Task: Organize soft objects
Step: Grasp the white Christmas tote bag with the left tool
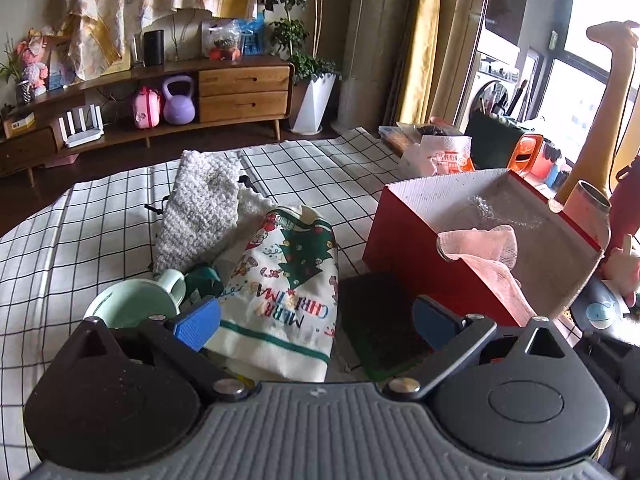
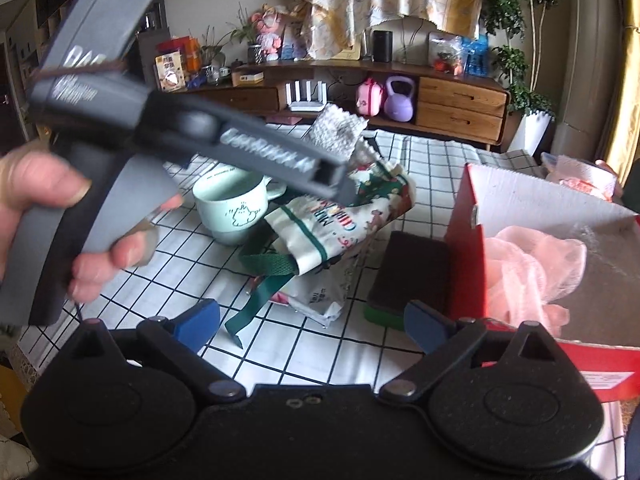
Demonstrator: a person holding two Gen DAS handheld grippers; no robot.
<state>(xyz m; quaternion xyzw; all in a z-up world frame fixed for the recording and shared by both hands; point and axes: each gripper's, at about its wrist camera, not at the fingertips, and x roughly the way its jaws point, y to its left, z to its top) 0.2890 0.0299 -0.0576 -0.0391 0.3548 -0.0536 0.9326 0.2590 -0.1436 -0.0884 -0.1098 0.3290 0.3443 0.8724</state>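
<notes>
A Christmas-print cloth bag [image 1: 280, 292] lies on the checked tablecloth, between the tips of my open left gripper [image 1: 316, 322]. It also shows in the right wrist view [image 2: 340, 216]. A grey knitted cloth [image 1: 200, 208] lies behind it. A dark sponge with a green base [image 1: 380, 320] [image 2: 408, 276] sits against a red cardboard box [image 1: 404, 232] [image 2: 464, 248] that holds a pink cloth [image 1: 488, 256] [image 2: 532, 272]. My right gripper [image 2: 312, 326] is open and empty above the table. The left gripper's body, held by a hand [image 2: 36, 208], crosses the right wrist view.
A mint green mug [image 1: 132, 304] [image 2: 232, 208] stands left of the bag. A green strap [image 2: 264, 280] and a crumpled white packet [image 2: 320, 300] lie by the bag. Clutter [image 1: 448, 152] sits at the table's far right. A wooden sideboard [image 1: 240, 92] stands behind.
</notes>
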